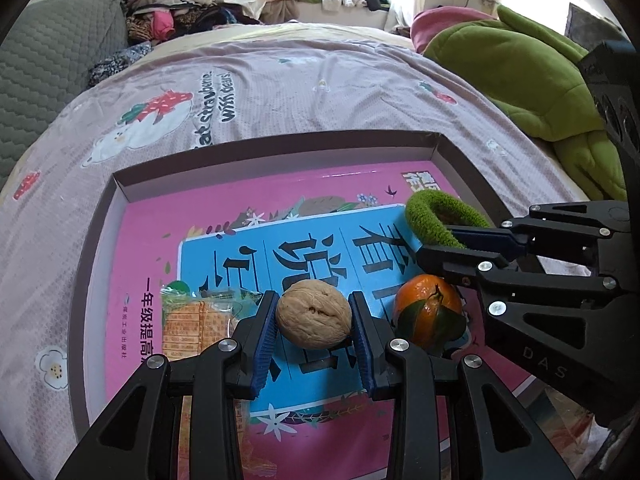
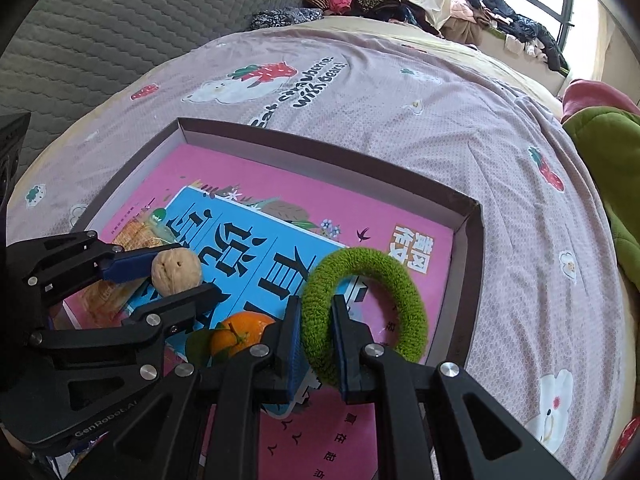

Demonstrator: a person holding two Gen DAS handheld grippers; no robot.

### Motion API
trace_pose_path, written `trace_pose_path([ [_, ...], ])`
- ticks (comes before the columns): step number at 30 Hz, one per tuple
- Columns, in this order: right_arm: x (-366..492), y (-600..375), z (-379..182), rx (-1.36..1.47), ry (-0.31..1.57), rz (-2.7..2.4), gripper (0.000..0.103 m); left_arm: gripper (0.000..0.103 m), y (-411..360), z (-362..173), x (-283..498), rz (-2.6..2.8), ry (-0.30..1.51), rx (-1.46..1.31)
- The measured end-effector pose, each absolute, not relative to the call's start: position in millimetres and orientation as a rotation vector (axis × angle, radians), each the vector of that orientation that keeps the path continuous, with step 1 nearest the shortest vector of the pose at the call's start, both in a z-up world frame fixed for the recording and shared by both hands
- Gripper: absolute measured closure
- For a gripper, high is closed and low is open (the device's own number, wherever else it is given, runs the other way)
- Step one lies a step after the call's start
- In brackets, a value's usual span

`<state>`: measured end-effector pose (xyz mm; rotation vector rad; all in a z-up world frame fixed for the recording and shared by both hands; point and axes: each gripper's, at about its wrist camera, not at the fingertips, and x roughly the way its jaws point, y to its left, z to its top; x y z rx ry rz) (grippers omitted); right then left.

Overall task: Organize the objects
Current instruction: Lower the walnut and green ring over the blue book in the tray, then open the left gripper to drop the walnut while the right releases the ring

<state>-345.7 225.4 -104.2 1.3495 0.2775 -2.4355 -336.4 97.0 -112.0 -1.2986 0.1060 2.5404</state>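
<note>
Walnut [image 1: 314, 314] pinched in our left gripper [image 1: 314, 320], hair tie [image 2: 362, 300] in our right gripper [image 2: 316, 344]; we keep both grips steady above the box [image 1: 280, 146].

The walnut [image 1: 314, 314] is showing pale tan, the tangerine [image 1: 428, 308] bright orange with dark green leaves, and the fuzzy hair tie [image 2: 362, 312] is glowing moss green. The book [image 1: 280, 240] is wearing hot pink with a sky-blue panel and black characters. The box [image 1: 260, 148] rim is looking dark brown. The bedsheet [image 1: 280, 92] is lying dusty pink, printed with red strawberries and white bears. Both grippers' black fingers are carrying blue pads [image 1: 266, 340].
</note>
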Motion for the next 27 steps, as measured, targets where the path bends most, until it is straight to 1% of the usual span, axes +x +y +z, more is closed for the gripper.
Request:
trace_pose_path([
  [12,-344,225,-103,1.354,0.269,-2.446,0.088,0.066,97,-113,-338,2.534,0.118,-1.324],
  [14,-343,225,-102,1.351,0.268,-2.447,0.087,0.061,96,-113,-338,2.531,0.11,-1.33],
  [20,-342,227,-98,1.34,0.26,-2.458,0.083,0.053,94,-108,-335,2.538,0.104,-1.32],
  [24,-338,229,-91,1.315,0.24,-2.479,0.076,0.045,92,-99,-332,2.537,0.073,-1.311],
  [26,-336,231,-86,1.298,0.223,-2.483,0.074,0.041,88,-95,-331,2.538,0.038,-1.303],
  [27,-335,232,-84,1.286,0.219,-2.489,0.074,0.041,86,-92,-331,2.539,0.024,-1.3],
])
